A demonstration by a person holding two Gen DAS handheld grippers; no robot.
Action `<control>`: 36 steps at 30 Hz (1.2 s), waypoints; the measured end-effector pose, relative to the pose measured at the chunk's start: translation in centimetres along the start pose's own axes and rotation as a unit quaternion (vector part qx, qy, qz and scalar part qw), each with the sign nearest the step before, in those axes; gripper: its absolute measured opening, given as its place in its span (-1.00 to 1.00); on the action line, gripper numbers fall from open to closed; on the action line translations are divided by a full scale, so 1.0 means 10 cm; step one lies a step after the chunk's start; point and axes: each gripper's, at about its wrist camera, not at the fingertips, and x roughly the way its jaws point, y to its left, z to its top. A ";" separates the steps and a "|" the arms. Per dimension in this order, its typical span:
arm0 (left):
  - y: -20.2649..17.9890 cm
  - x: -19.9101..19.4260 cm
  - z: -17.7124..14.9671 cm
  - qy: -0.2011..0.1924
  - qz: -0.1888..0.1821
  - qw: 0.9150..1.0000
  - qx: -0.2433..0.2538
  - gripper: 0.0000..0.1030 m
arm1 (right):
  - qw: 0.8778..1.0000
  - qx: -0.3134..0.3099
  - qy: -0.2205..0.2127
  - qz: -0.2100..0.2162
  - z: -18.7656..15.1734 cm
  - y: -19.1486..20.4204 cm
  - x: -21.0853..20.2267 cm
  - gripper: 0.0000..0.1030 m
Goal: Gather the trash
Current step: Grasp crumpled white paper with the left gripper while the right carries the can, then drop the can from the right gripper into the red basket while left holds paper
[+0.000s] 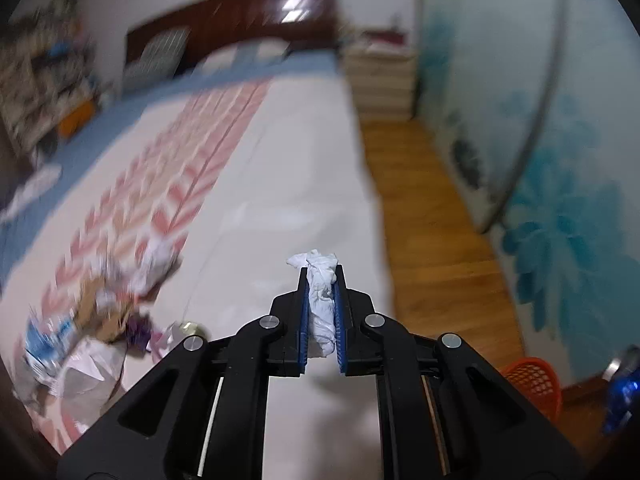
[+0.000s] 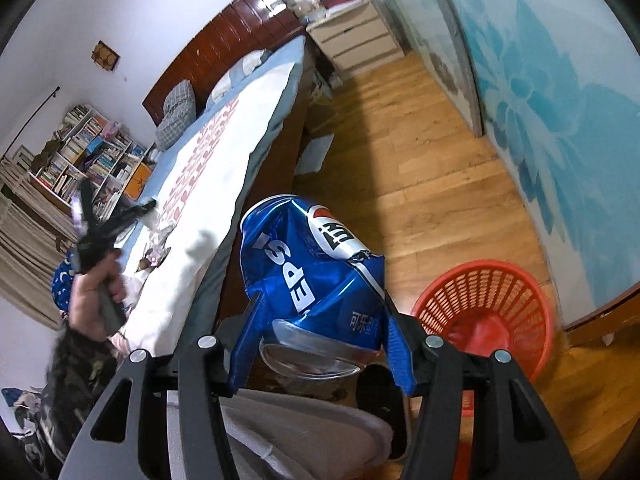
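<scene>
Lying at the far left of the left wrist view, a heap of trash point(image 1: 100, 320) sits on the bed point(image 1: 280, 184): crumpled white paper, brown scraps, a blue-and-white wrapper and a bit of purple foil, all smeared by motion blur. The bed cover is white with a band of pink chevrons and a blue border. Toward the middle of that view, the left gripper point(image 1: 320, 312) is clenched on a crumpled white tissue point(image 1: 322, 300), its blue pads pressing both sides of the wad, whose top pokes out past the fingertips. The tissue is held above the white part of the cover, near the bed's edge. To the right runs a wooden floor point(image 1: 432, 232), then a wall with blue flower prints, and in the lower right corner the rim of a red basket point(image 1: 532, 384) shows.

At the left of the right wrist view, a hand point(image 2: 96, 300) grips the handle of the other gripper over the bed, with a bookshelf point(image 2: 88, 152) against the far wall behind it. In the middle, the right gripper point(image 2: 320, 344) grasps a crushed blue soda can point(image 2: 308, 268), a blue finger pressed on each side of the dented body, the can's base turned toward the camera. The can hangs over the floor beside the bed's side. Just right of it, the red basket point(image 2: 488, 312) stands on the wooden boards near the flowered wall.
</scene>
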 end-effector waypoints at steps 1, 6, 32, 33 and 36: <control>-0.20 -0.17 0.03 -0.016 -0.011 1.000 0.015 -0.80 | 1.000 0.001 -0.005 -0.002 0.00 -0.03 -0.05 0.07; -1.15 -0.56 0.01 -0.016 -0.089 0.993 0.076 -0.80 | 0.999 0.016 -0.029 -0.035 -0.04 -0.29 -0.35 0.07; -3.26 0.30 -1.27 0.222 -0.219 0.927 0.211 -0.79 | 0.979 0.096 0.049 -0.174 -0.40 -1.49 0.16 0.11; -3.27 0.30 -1.28 0.222 -0.218 0.926 0.213 -0.79 | 0.978 0.095 0.049 -0.181 -0.40 -1.48 0.16 0.21; -3.30 0.29 -1.27 0.216 -0.214 0.927 0.219 -0.65 | 0.975 0.093 0.042 -0.196 -0.39 -1.47 0.14 0.39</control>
